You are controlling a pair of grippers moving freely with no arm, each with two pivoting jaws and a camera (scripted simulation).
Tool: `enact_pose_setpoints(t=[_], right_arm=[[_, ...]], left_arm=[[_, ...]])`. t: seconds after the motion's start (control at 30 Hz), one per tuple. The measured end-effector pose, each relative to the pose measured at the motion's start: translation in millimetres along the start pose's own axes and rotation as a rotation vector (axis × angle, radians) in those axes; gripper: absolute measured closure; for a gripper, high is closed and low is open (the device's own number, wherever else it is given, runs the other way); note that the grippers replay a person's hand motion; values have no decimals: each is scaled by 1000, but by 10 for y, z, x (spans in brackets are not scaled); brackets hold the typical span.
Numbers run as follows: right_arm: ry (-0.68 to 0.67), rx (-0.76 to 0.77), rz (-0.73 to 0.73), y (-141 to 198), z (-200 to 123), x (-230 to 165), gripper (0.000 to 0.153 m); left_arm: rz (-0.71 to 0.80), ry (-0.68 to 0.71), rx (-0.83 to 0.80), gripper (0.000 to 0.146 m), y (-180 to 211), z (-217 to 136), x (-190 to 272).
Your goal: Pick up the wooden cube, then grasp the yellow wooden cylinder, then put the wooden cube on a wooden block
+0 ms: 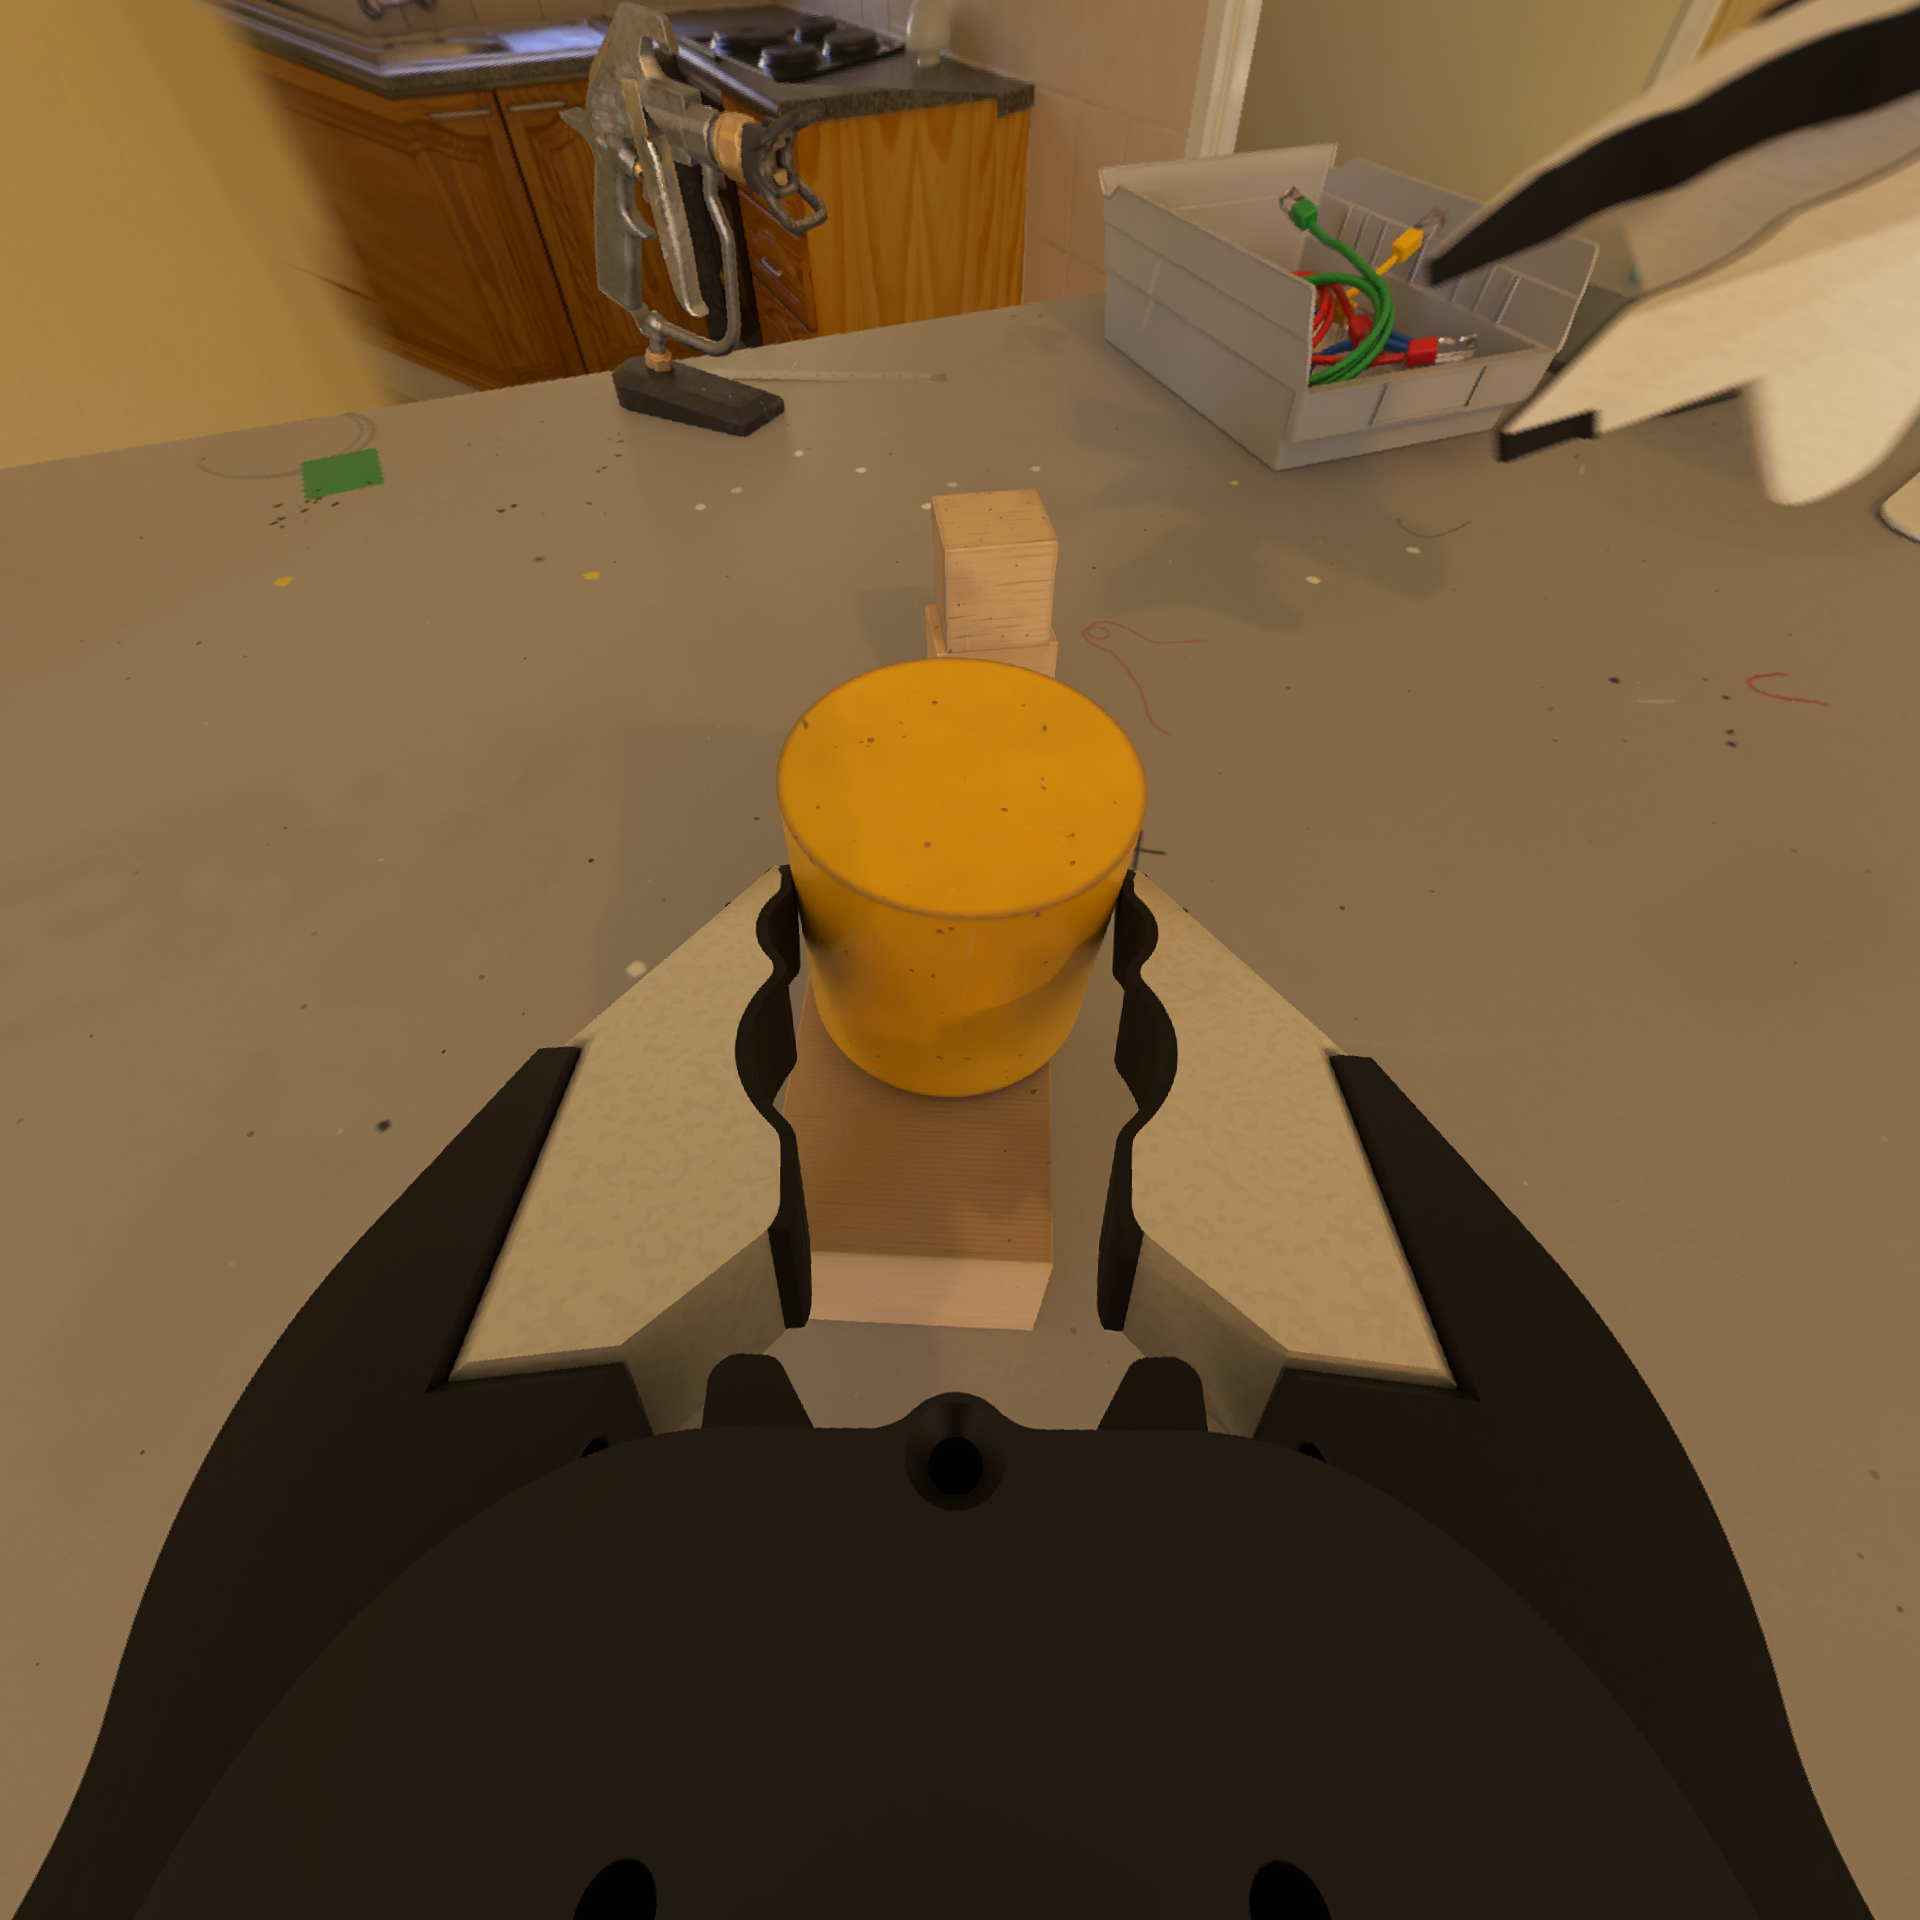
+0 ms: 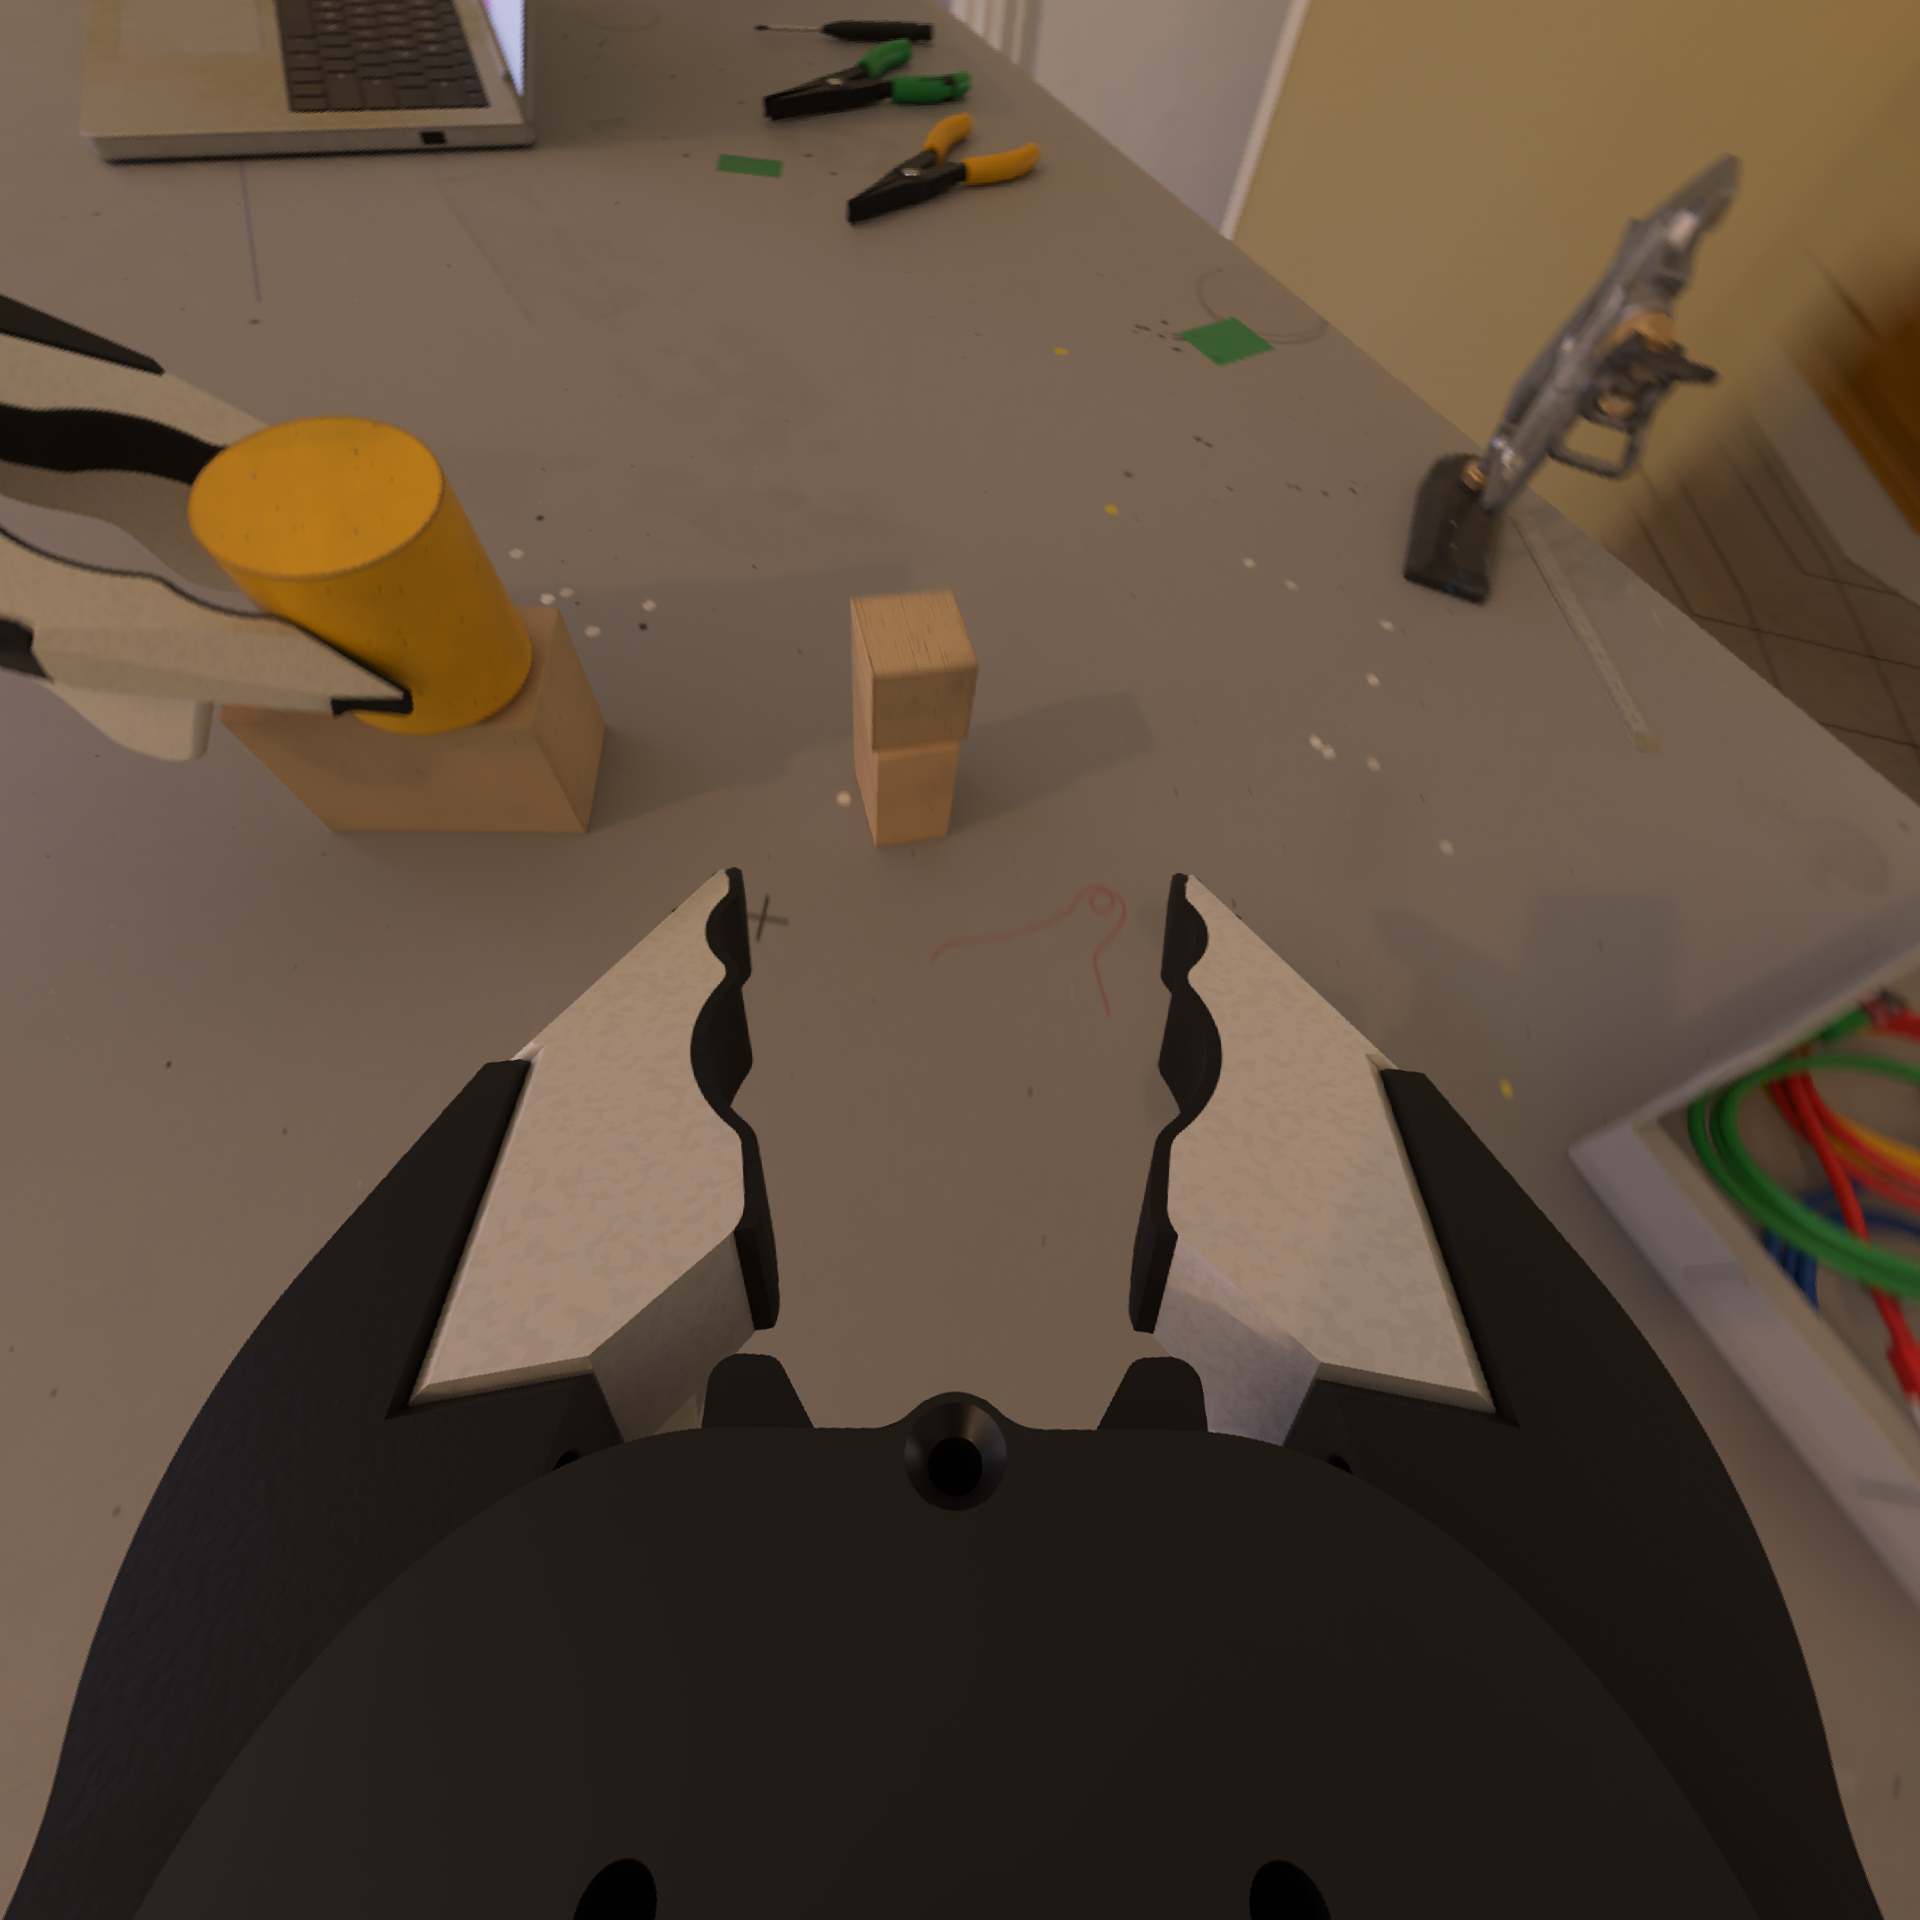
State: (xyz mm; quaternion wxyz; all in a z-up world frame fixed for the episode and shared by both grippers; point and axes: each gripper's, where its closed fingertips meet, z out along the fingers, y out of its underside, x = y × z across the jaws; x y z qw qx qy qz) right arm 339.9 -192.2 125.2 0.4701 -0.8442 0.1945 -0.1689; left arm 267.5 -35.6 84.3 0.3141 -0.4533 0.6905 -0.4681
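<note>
My left gripper (image 1: 956,883) is shut on the yellow wooden cylinder (image 1: 961,790), with its fingertips pressed on both sides. The cylinder stands on a large wooden block (image 1: 925,1174). The right wrist view shows the cylinder (image 2: 353,571), that block (image 2: 447,758) and a left finger (image 2: 156,644) at the left. The wooden cube (image 2: 912,670) sits on a small wooden block (image 2: 914,790) ahead of my right gripper (image 2: 951,894), which is open, empty and a short way back from it. The cube (image 1: 995,566) also shows beyond the cylinder.
A spray gun on a black stand (image 1: 675,208) is at the far table edge. A grey bin of coloured cables (image 1: 1340,301) stands at the right. A laptop (image 2: 301,73), yellow-handled pliers (image 2: 935,171) and green-handled pliers (image 2: 862,88) lie farther off.
</note>
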Motion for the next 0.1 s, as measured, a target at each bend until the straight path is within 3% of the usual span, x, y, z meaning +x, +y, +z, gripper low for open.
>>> enact_pose_setpoints(t=[0.1], right_arm=[[73, 43, 42, 233, -199, 22, 81]], left_arm=[[11, -12, -9, 85, 14, 39, 8]])
